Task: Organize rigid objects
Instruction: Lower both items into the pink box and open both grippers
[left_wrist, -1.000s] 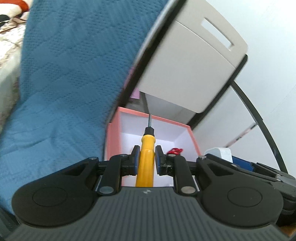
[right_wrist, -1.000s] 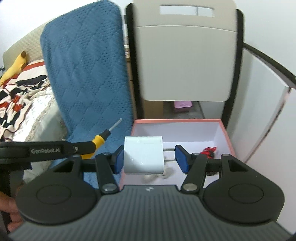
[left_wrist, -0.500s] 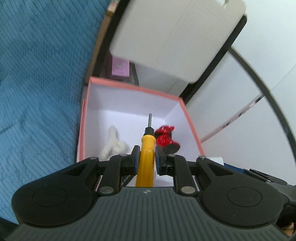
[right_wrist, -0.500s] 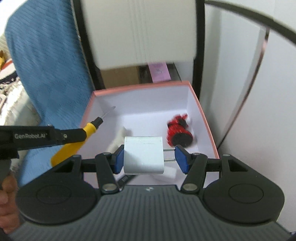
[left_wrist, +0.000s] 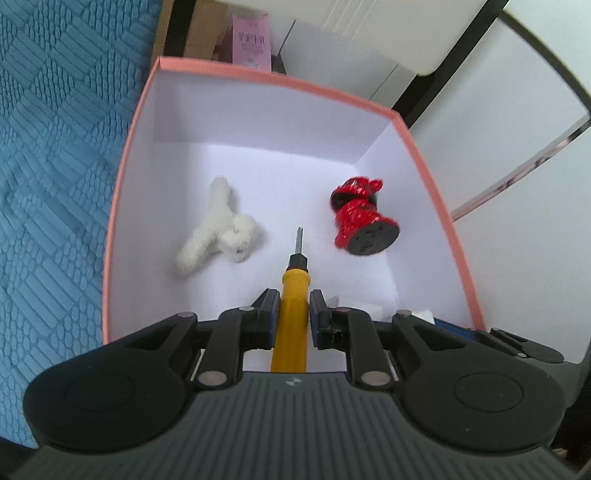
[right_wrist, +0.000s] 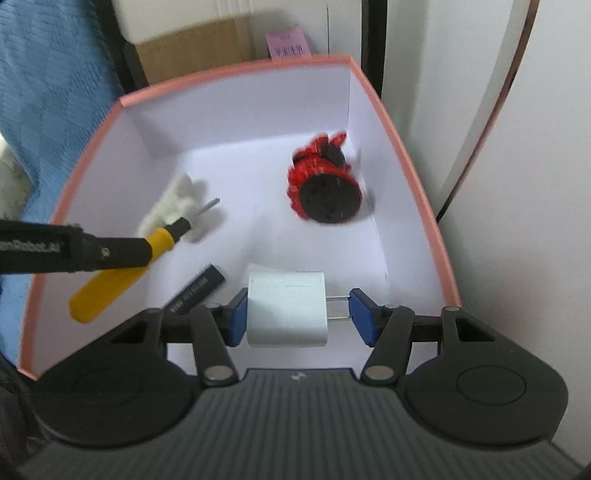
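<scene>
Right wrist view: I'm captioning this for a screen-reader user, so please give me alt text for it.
The right gripper holds a white charger by its body and prongs over an open pink box. Inside lie a red figure, a white plush and a black stick. At left, the left gripper holds a yellow screwdriver over the box.

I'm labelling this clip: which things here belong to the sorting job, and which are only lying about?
Job: screwdriver, charger, pink box, red toy, plush toy, black stick.
Lying about: blue quilt, cardboard carton, pink packet.
</scene>
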